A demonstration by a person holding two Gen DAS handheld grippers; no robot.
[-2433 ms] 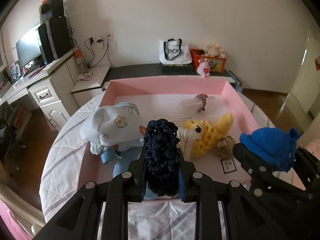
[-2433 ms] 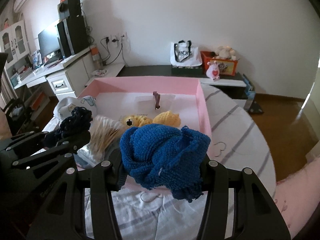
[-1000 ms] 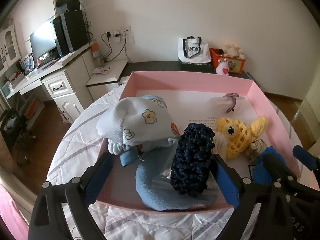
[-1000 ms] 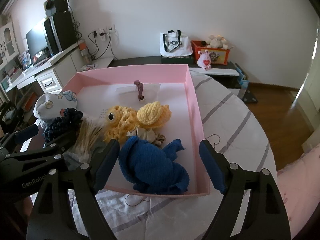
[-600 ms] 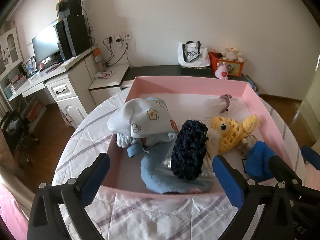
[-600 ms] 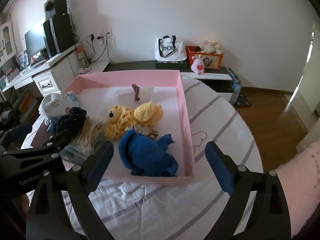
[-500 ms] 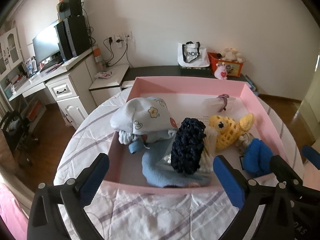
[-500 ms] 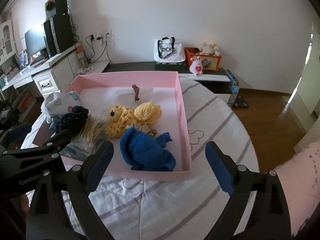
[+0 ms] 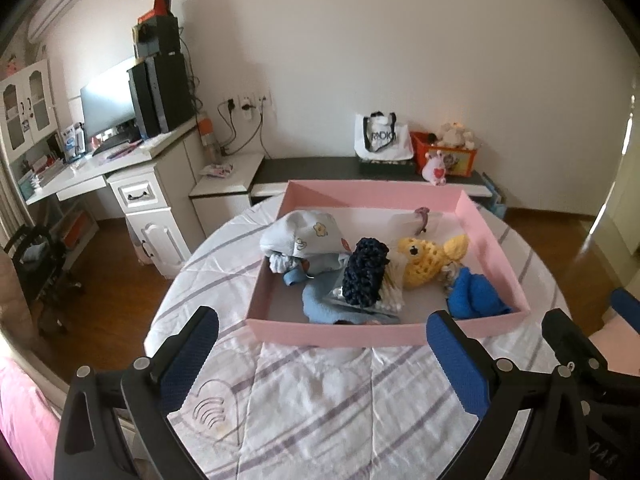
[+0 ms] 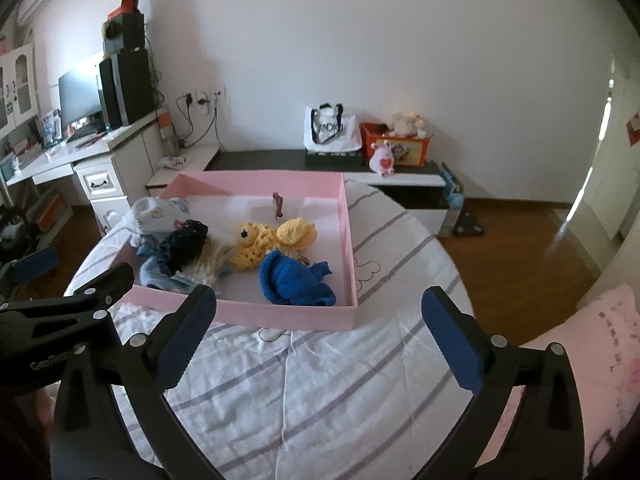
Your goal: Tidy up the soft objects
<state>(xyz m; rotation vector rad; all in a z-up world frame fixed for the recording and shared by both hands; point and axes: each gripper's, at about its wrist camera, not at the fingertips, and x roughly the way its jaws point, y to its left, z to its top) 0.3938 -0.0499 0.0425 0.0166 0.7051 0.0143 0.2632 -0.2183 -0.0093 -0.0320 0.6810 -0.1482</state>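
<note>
Both tools, left (image 9: pixel 322 354) and right (image 10: pixel 318 332) opening, empty before the pink box (image 9: pixel 340 330).

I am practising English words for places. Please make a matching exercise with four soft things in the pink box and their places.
Things:
1. bright blue knitted piece
2. yellow crocheted fish
3. dark navy crocheted piece
4. pale blue printed baby hat

Places in the pink cardboard box, left wrist view:
A. far left
B. near right corner
C. middle, on cotton swabs
D. right of middle

Pairs: 1-B, 2-D, 3-C, 4-A
</note>
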